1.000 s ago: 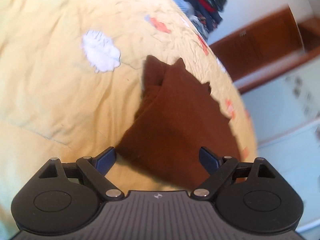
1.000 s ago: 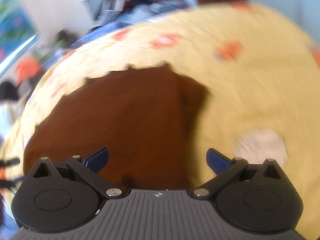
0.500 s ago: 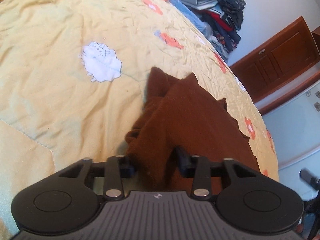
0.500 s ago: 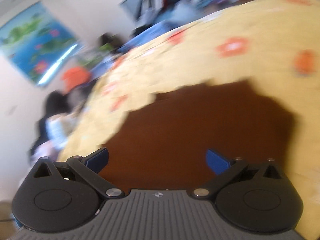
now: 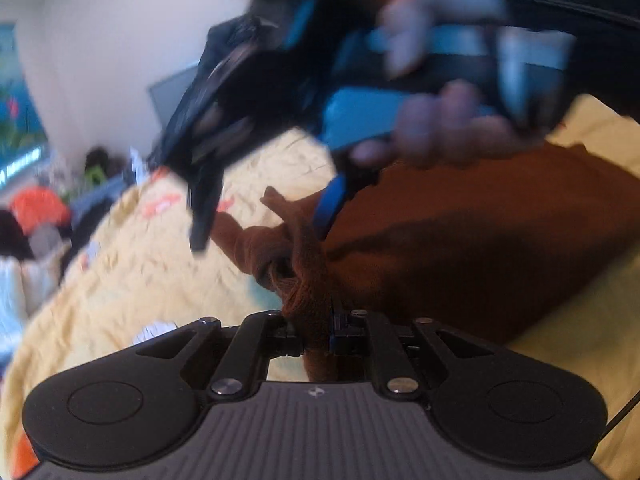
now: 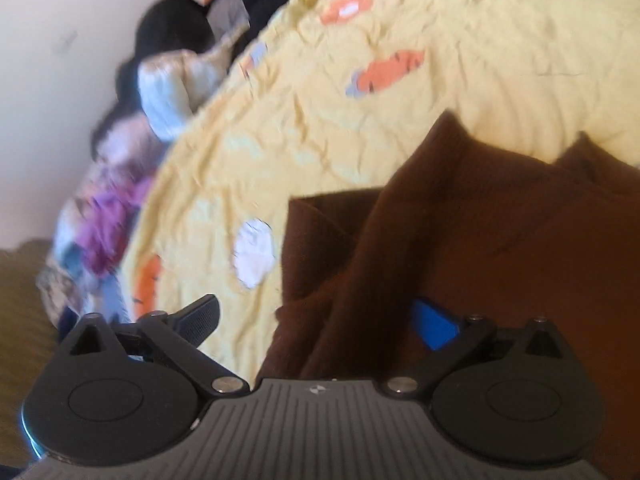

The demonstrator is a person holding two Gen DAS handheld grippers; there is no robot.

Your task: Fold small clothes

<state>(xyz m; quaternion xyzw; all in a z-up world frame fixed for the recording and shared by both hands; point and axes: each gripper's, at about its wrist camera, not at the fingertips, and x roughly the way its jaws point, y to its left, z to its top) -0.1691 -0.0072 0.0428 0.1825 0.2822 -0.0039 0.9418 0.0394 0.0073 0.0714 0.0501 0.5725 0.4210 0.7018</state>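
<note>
Two grippers, one brown garment [image 5: 460, 240] on the yellow quilt [image 5: 140, 264].
Left wrist view: your left gripper [image 5: 316, 334] pinches a bunched brown fold; right gripper [image 5: 260, 200] blurred above. Right wrist view: your right gripper [image 6: 320, 320] spread wide, garment [image 6: 480, 248] between its fingers.

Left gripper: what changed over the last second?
The left gripper went from open to shut on the brown garment, bunching its edge and swinging toward the right gripper. The right gripper stayed open, over the garment on the yellow quilt.
</note>
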